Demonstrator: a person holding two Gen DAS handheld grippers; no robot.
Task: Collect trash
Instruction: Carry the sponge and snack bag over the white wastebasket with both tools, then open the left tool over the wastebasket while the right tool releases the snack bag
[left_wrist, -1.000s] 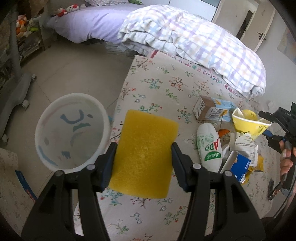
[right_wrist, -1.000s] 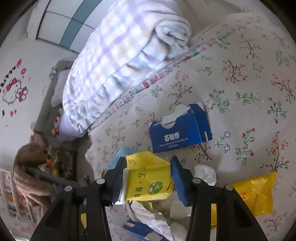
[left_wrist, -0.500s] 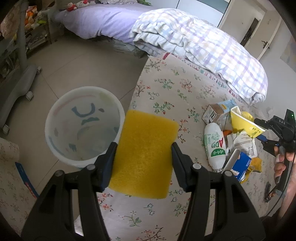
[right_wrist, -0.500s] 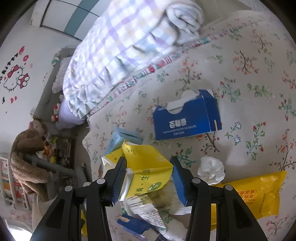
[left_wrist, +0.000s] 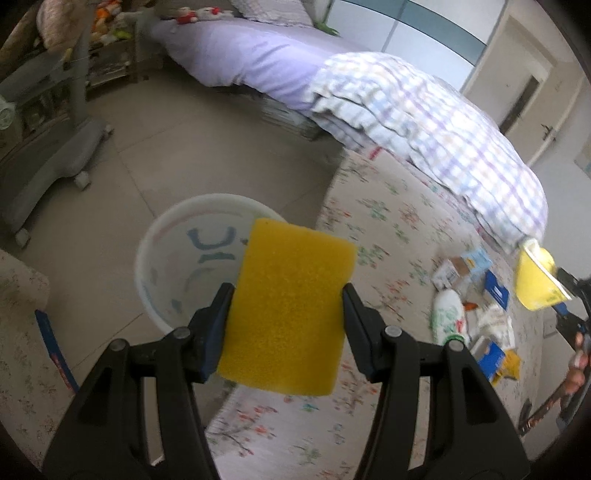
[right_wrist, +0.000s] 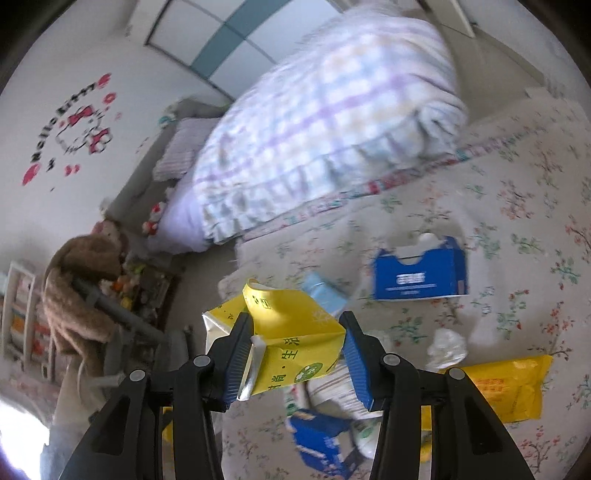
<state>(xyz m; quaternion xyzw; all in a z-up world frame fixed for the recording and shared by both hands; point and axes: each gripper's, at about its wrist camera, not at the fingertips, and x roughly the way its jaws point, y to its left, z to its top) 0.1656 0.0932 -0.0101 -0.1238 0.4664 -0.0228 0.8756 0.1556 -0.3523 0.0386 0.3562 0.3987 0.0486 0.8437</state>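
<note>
Left tool (left_wrist: 286, 312) grips yellow sponge (left_wrist: 288, 314) beside white bin (left_wrist: 162, 258).

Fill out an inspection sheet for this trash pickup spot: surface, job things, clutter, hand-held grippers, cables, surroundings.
Surface: floral bedspread, trash spread across it.
Job's things: yellow sponge in the left hand-held gripper, partly over the white bucket on the floor; yellow carton in the right hand-held gripper, lifted off the bedspread.
Clutter: blue box, crumpled tissue, yellow packet, white bottle.
Grippers: both closed on their loads, pads against the sides.
Cables: nothing seen.
Surroundings: plaid quilt, purple bed, wall sticker, brown plush toy.
</note>
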